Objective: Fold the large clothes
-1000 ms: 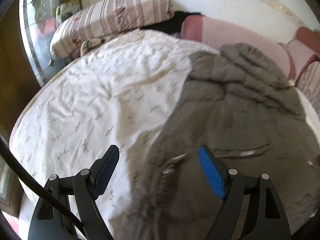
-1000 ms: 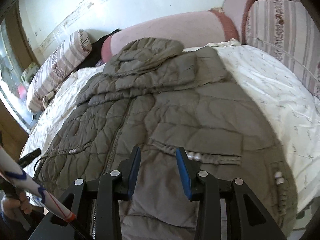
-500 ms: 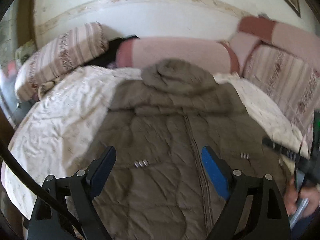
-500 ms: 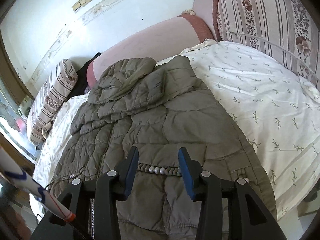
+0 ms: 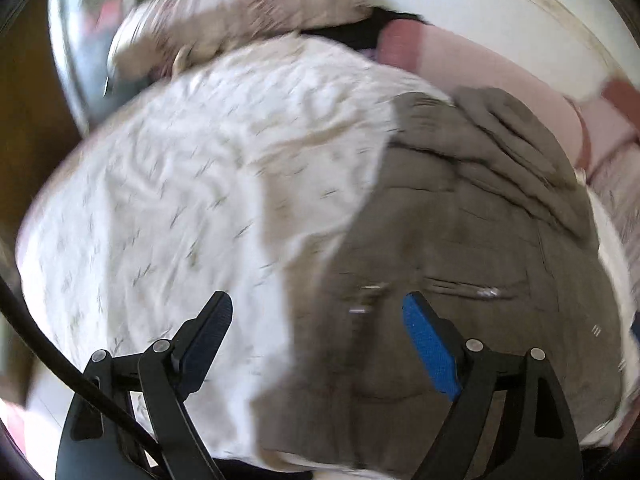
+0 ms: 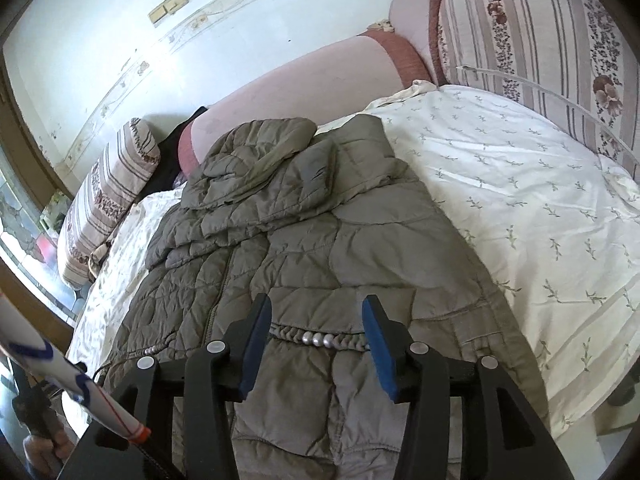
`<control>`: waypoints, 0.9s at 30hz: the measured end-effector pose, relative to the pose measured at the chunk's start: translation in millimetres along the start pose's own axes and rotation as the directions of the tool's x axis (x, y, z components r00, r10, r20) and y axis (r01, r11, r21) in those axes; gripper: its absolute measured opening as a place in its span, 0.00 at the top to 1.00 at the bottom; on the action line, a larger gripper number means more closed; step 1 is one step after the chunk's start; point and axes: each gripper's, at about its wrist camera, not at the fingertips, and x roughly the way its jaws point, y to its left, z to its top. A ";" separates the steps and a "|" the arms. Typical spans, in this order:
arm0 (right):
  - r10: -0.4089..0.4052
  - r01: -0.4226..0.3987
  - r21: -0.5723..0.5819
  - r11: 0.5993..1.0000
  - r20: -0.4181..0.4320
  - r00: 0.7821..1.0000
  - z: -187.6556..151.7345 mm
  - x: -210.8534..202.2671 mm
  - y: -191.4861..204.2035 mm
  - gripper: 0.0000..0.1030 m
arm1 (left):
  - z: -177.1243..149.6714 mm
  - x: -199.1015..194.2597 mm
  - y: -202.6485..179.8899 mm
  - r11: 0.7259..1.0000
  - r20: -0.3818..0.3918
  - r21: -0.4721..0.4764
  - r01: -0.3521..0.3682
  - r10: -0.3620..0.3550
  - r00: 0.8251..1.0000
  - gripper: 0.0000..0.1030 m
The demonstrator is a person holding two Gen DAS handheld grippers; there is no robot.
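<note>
Your quilted coat [image 6: 304, 240] lies flat along the bed [image 6: 540, 184], hood toward the pink bolster [image 6: 320, 80], hem at the near edge. Bare sheet on both sides. Left gripper [image 5: 316, 320] is wide, holding nothing. Right gripper [image 6: 316, 320] is part open, jaws just been opening, hovering empty above the pocket trim [image 6: 320, 338].

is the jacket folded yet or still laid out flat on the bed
Mostly spread. The jacket lies lengthwise on the bed, hem nearest; only its sleeves look tucked across the chest, under the hood.
</note>
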 end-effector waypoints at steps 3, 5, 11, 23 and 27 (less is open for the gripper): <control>-0.017 0.017 0.009 1.000 0.007 1.000 1.0 -2.7 -8.4 0.49 | 0.5 12.5 36.1 0.993 -0.051 -0.108 0.046 -0.052 0.997 0.16; -0.038 0.038 0.027 0.999 0.012 0.999 1.2 -5.3 -19.3 0.49 | -5.0 19.2 44.4 0.991 -0.074 -0.123 0.055 -0.064 0.995 0.16; -0.092 0.090 0.109 0.990 0.011 0.996 2.3 -13.3 -57.0 0.49 | -31.7 24.4 32.8 0.981 -0.104 -0.102 0.163 -0.173 0.979 0.19; -0.118 0.129 0.342 0.931 -0.054 0.992 -17.7 -29.5 -143.6 0.45 | -104.4 -7.4 -38.9 0.966 0.006 0.103 0.238 -0.240 0.971 0.29; -0.070 0.102 0.383 0.918 -0.097 0.993 -33.1 -26.7 -156.0 0.44 | -101.4 -2.3 -41.6 0.967 0.051 0.095 0.236 -0.241 0.969 0.28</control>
